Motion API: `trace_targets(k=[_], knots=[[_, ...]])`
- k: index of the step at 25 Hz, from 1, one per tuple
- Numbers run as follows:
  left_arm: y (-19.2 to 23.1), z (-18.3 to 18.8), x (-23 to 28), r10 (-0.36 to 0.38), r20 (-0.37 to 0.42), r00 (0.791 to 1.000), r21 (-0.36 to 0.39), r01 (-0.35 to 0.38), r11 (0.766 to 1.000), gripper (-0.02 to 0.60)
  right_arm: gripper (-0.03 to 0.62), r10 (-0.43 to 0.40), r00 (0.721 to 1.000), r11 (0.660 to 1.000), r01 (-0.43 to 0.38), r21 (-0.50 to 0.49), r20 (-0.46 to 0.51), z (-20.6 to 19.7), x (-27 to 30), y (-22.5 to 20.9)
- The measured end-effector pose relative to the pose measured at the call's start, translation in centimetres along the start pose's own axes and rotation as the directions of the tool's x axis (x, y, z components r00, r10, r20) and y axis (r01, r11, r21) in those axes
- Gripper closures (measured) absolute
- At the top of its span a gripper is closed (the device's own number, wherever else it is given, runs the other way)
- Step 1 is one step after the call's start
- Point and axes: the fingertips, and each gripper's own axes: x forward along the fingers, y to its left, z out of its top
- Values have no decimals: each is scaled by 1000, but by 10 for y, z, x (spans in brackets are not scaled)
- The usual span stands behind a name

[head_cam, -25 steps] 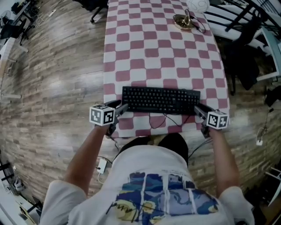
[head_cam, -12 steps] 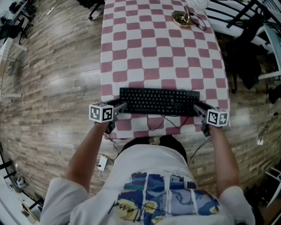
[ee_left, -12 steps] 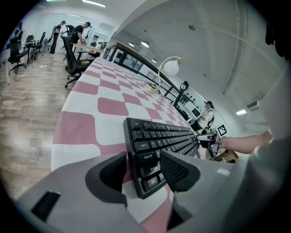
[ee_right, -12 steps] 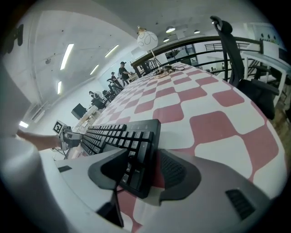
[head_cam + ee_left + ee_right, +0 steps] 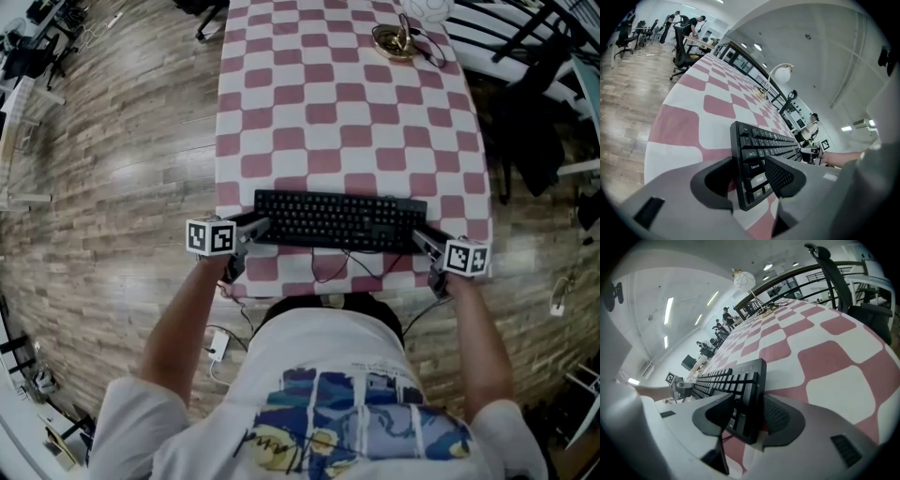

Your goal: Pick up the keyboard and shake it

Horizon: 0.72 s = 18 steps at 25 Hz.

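Observation:
A black keyboard [image 5: 337,220] lies across the checkered table [image 5: 328,103] near its front edge. My left gripper [image 5: 261,225] stands at its left end. In the left gripper view the jaws straddle that end of the keyboard [image 5: 764,150], one above the keys and one below, and I see no firm press. My right gripper [image 5: 420,234] stands at the right end. Its jaws are closing with the keyboard's end [image 5: 736,380] between them. The keyboard's cable [image 5: 333,267] hangs over the front edge.
A brass dish [image 5: 394,42] and a white globe lamp [image 5: 427,7] sit at the table's far end. Dark chairs [image 5: 525,112] stand to the right of the table. Wooden floor lies on the left. The person's body is close to the front edge.
Both grippers stay at the keyboard's two ends and the keyboard lies in the same place. Only the head view has shifted a little.

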Motion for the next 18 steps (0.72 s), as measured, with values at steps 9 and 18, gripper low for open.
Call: trace_targets(k=[9, 18], knots=[[1, 5, 1, 12, 36, 999, -127, -7, 992, 388, 424, 32, 999, 997, -33, 66, 23, 1, 0, 0], [-21, 19, -21, -81, 120, 989, -186, 102, 977, 410, 433, 95, 995, 986, -96, 135, 11, 0, -1, -4]])
